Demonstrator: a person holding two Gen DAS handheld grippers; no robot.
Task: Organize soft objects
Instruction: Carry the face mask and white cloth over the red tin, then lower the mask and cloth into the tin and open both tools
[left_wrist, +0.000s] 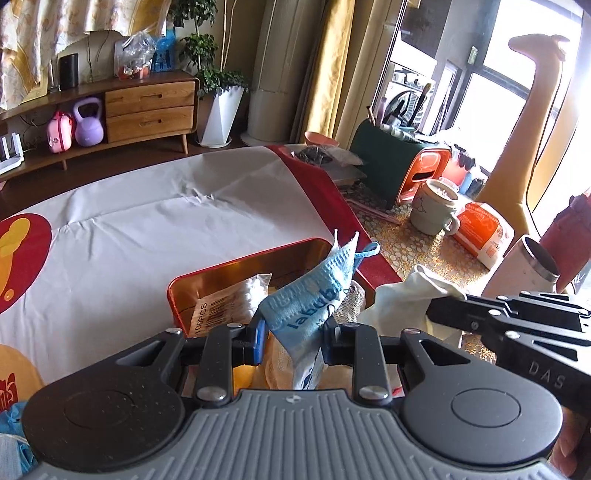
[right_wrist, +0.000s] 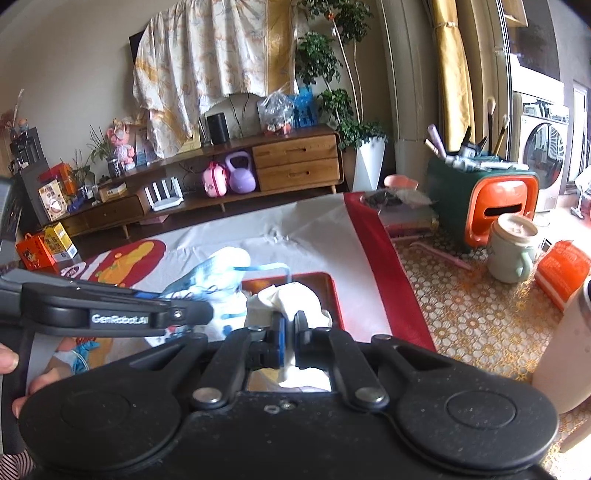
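Gripping a light blue waffle-textured cloth with printed lettering (left_wrist: 310, 295), the left gripper (left_wrist: 293, 338) has its blue-padded jaws clamped on the bunched fabric, which rises above the near end of a red rectangular metal tin with a shiny copper-coloured inside (left_wrist: 236, 266). The tin sits on a white tablecloth with a red border (left_wrist: 166, 218), near its right edge. Inside the tin, at its left, lies a clear plastic packet of cotton swabs (left_wrist: 232, 299). At the right of the left wrist view, the right gripper (left_wrist: 443, 314) has its jaws together, pinching a crumpled white cloth (left_wrist: 406, 295) just beside the blue one. In the right wrist view this white cloth (right_wrist: 291, 295) hangs over the tin (right_wrist: 332, 295), held between the closed jaws (right_wrist: 290, 339), with the blue cloth (right_wrist: 218, 269) to its left. Far right, on a patterned yellow table cover (right_wrist: 469, 314), stands a pale green mug (right_wrist: 511, 254).
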